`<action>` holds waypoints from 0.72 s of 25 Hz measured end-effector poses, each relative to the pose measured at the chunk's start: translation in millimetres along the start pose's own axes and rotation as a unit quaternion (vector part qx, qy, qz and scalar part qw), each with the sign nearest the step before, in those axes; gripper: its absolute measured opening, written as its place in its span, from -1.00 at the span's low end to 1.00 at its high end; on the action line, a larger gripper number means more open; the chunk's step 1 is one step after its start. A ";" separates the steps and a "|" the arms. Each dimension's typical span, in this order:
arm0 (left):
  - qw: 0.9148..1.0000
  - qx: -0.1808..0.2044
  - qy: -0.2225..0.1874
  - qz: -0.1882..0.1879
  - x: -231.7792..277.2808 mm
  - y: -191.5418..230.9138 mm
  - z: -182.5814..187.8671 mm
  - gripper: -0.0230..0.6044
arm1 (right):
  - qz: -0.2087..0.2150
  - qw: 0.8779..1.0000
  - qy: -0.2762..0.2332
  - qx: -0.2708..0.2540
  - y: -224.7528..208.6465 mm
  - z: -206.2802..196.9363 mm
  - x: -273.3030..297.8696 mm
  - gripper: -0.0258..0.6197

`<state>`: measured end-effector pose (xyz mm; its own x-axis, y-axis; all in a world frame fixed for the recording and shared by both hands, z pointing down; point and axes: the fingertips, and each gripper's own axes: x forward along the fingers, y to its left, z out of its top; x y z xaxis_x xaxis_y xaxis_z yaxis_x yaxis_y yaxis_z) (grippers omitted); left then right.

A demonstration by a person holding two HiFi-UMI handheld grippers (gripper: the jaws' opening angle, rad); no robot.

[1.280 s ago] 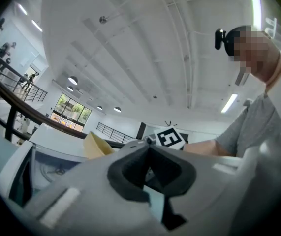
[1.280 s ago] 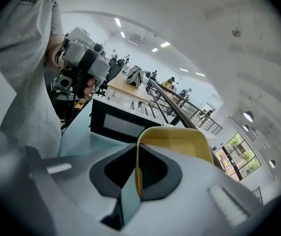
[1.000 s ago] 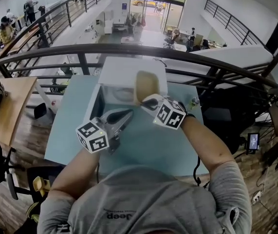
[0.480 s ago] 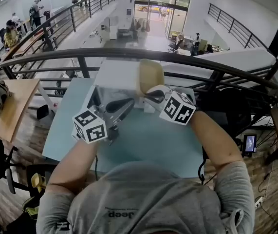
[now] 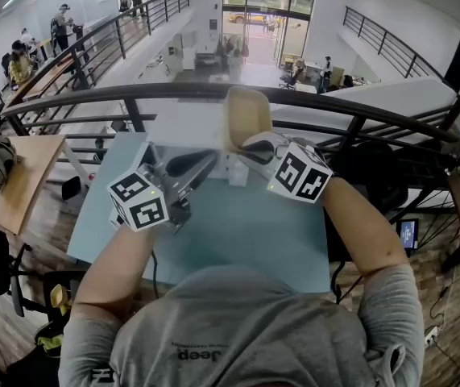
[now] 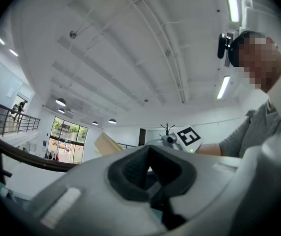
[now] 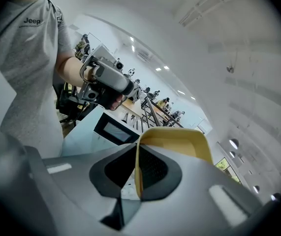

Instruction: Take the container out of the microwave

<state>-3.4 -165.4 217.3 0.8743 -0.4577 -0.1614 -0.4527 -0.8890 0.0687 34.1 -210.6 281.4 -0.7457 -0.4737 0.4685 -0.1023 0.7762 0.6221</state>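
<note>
**Container clear of the microwave, held in the right gripper**

A pale blue table (image 5: 246,232) fills the middle of the head view, with a dark railing (image 5: 350,111) beyond its far edge. A white microwave (image 5: 191,126) stands at that far edge, left of centre. Its dark-windowed door (image 7: 113,131) is swung open on the left side.

The person's two forearms reach in over the near edge of the table, one gripper in each hand. The container (image 5: 246,118) is a tan, rounded-rectangular tub. It hangs in the air outside the oven cavity, over the right part of the microwave's top, and touches neither the oven nor the table. It is tipped so that its open side faces the head camera.

The right gripper (image 5: 252,145) lies just below the container in the head view, its marker cube (image 5: 300,176) nearer the person. In the right gripper view the jaws are closed on one wall of the container (image 7: 179,141). That wall runs edge-on between the dark pads (image 7: 152,168), and the rest of the tub rises beyond the fingertips.

The left gripper (image 5: 191,166) hovers over the open door side of the microwave, beside the container but apart from it. Its marker cube (image 5: 137,201) is over the table's left part. In the left gripper view its jaws are drawn together with nothing between them.
</note>
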 end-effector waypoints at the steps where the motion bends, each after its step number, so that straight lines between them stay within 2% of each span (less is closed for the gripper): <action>1: 1.000 0.001 -0.001 0.000 1.1 -4.1 1.7 -0.84 | 0.000 1.000 -0.003 -0.002 0.6 1.6 -5.1 -0.87; 8: 1.000 0.010 -0.009 0.007 16.1 -29.2 11.5 -0.84 | 0.000 1.000 -0.020 -0.018 0.0 11.6 -42.5 -0.87; 18: 1.000 0.015 -0.007 0.018 24.4 -52.0 4.7 -0.84 | 0.002 0.999 -0.025 -0.034 15.2 13.4 -82.1 -0.87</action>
<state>40.7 -130.3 205.1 0.8549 -0.4889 -0.1734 -0.4891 -0.8711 0.0446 85.0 -154.4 244.0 -0.7784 -0.4480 0.4398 -0.0562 0.7475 0.6619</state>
